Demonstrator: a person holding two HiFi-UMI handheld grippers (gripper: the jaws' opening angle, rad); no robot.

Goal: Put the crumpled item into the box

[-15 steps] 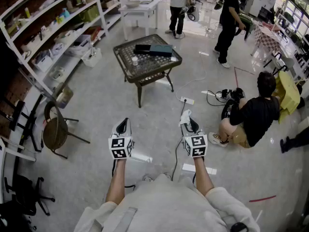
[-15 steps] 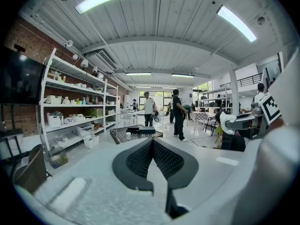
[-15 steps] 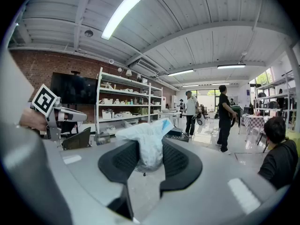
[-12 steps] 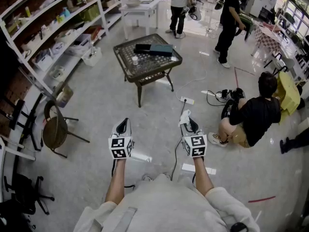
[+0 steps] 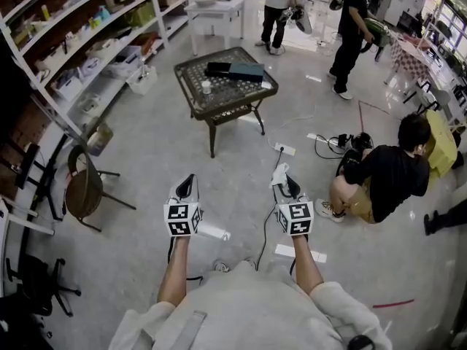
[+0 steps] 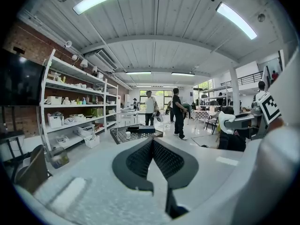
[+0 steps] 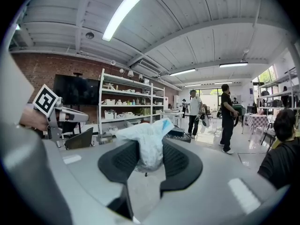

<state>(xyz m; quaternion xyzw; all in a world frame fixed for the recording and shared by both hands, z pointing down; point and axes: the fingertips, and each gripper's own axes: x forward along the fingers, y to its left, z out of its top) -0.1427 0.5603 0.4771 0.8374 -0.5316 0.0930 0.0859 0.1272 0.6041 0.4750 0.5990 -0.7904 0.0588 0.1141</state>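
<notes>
Crumpled white plastic wrapper (image 7: 149, 134), pinched in the right tongs (image 7: 150, 151), hangs above the floor, well short of the dark flat box (image 5: 244, 71) on the metal mesh worktop (image 5: 219, 100). Left tongs (image 6: 153, 146) are closed and empty. Only the wrapper's lower fold looks clamped, so it could slip free. Whether that box is open is too small to tell.

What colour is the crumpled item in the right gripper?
The crumpled item is white with a light-blue tip; clearest in the right gripper view.

A dark mesh-topped table (image 5: 228, 99) stands at twelve o'clock with a small white cup (image 5: 206, 87) on it, white shelving (image 5: 76, 60) runs along at ten, a round chair (image 5: 83, 192) sits at nine, and a person in black (image 5: 388, 182) crouches at three.
</notes>
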